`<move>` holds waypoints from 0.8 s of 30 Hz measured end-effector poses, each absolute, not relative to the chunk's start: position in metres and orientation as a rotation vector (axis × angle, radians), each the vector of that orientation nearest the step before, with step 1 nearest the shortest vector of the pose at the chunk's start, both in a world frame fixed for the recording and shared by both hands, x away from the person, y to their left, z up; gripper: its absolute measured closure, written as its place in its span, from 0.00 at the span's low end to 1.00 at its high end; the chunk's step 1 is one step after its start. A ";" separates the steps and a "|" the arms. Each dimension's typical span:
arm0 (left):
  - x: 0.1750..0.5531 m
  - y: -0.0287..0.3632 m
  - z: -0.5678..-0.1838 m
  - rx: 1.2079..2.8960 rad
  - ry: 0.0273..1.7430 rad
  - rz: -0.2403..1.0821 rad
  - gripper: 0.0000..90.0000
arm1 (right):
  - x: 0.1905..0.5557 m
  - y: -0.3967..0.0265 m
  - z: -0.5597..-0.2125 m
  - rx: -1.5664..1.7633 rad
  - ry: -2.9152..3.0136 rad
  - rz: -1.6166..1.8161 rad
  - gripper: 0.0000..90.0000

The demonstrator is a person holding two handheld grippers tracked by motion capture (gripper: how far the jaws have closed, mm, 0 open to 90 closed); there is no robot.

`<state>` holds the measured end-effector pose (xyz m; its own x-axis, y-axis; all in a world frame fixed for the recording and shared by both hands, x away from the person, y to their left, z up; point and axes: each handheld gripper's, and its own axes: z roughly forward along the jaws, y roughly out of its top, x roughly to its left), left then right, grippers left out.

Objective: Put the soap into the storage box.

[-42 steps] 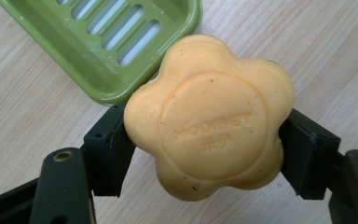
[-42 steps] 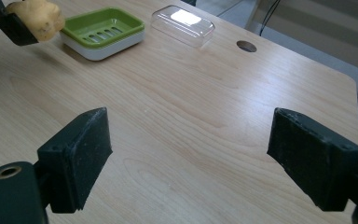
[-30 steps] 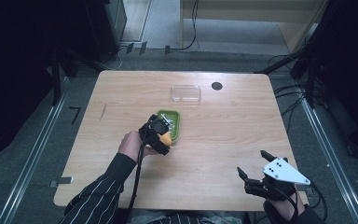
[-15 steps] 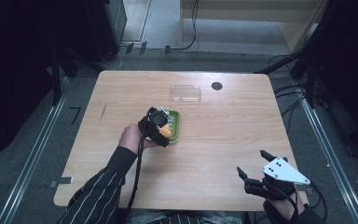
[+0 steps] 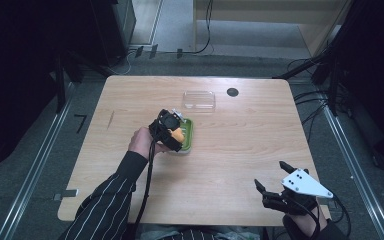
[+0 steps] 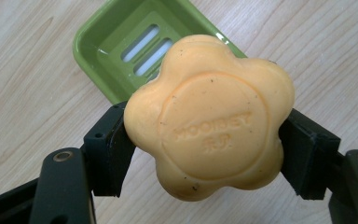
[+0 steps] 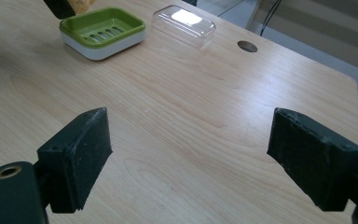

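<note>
While the left gripper (image 6: 205, 154) pinches the orange soap (image 6: 209, 116) between its jaws, just short of the green dish (image 6: 121, 51) beyond its fingertips, I'd centre it over the slots, then lower gently; the right gripper (image 7: 191, 158) gapes wide, holding nothing.

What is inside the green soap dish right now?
Nothing lies in the green soap dish; its slotted floor is bare. The orange soap is clamped in the left hand-held gripper above it, hiding the dish's near corner.
</note>
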<state>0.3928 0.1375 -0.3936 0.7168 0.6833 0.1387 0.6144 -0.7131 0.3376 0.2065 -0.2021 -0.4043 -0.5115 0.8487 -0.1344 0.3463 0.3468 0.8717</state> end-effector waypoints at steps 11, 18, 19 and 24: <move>0.404 0.130 -0.394 2.664 1.018 0.366 0.31 | 0.207 -0.202 -0.404 1.038 2.023 1.104 0.15; 0.412 0.130 -0.397 2.669 1.029 0.355 0.31 | 0.206 -0.202 -0.404 1.039 2.025 1.104 0.15; 0.412 0.130 -0.397 2.673 1.027 0.352 0.31 | 0.206 -0.202 -0.404 1.040 2.025 1.103 0.15; 0.416 0.129 -0.399 2.693 1.024 0.346 0.31 | 0.206 -0.202 -0.404 1.039 2.025 1.103 0.15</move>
<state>0.4161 0.1289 -0.3993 0.7264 0.6739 0.1345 0.6171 -0.7259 0.3037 0.2063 -0.2021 -0.4043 -0.5115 0.8487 -0.1346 0.3477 0.3476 0.8708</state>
